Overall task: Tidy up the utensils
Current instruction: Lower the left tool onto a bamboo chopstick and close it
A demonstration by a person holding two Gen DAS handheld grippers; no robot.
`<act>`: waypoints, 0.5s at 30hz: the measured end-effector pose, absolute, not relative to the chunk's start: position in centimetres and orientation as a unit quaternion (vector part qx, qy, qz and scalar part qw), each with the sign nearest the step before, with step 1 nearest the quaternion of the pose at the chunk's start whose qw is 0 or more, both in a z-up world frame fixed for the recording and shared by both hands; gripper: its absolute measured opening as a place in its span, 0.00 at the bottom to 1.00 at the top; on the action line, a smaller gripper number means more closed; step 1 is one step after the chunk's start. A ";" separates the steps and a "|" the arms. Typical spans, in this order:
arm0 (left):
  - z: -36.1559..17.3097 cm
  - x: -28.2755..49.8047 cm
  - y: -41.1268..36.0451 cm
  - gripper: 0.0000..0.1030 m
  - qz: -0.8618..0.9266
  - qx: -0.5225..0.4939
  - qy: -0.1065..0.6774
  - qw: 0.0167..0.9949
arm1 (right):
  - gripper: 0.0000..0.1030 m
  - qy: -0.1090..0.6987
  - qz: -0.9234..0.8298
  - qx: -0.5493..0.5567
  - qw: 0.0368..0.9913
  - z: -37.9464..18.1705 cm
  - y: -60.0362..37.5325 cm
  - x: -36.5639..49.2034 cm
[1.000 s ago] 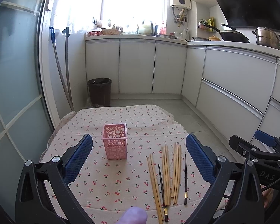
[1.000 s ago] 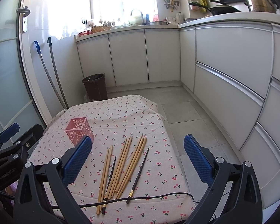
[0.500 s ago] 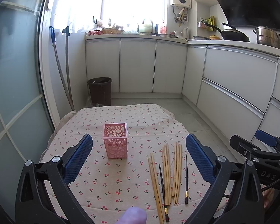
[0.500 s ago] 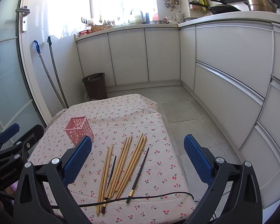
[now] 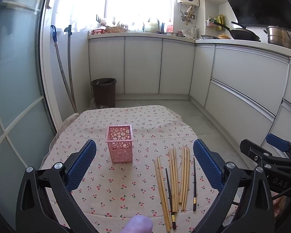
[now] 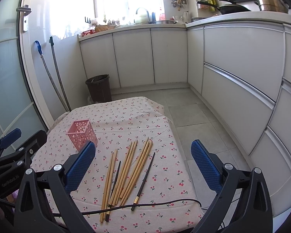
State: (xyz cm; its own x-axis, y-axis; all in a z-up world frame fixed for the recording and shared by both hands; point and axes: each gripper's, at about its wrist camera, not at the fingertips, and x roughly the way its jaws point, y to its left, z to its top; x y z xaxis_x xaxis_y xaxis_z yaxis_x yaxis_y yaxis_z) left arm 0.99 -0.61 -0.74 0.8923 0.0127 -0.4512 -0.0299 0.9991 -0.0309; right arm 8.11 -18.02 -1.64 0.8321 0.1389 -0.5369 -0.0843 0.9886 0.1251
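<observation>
I have both grippers hanging above the near edge of a small table draped in a cherry-print cloth. My left gripper has its blue pads spread wide and grips nothing; the pink holder sits upright on the cloth between and just beyond its fingers, a little toward the left one. My right gripper is spread just as wide and is also empty, and it looks down on the chopsticks, which lie loose on the cloth to the right of the holder, well apart from it. Most are pale wood, fanned out side by side with their tips pointing away from me; two are dark with a gold band near the thick end, one lying among the pale ones and one at the right edge of the group. A black cable runs across the near ends of the chopsticks in the right wrist view. The holder has no chopsticks in it. On the floor behind the table a brown bin stands against the white cabinets.
</observation>
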 end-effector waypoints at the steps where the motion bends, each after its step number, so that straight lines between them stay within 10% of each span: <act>1: -0.9 1.1 -0.6 0.93 0.011 -0.018 0.237 0.971 | 0.93 0.284 0.058 0.048 0.956 -1.6 -18.0 8.1; 15: -9.5 7.7 2.7 0.93 0.024 -0.107 0.482 0.869 | 0.93 0.381 0.143 0.144 0.902 -2.9 -18.8 11.3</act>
State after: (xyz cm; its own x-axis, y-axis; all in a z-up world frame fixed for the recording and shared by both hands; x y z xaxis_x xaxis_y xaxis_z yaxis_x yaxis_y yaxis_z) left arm 7.67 2.74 -9.50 0.5345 -0.0622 -0.8428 -0.1440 0.9760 -0.1634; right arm 11.28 -18.84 -2.92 0.6685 0.3670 -0.6469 -0.1476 0.9180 0.3682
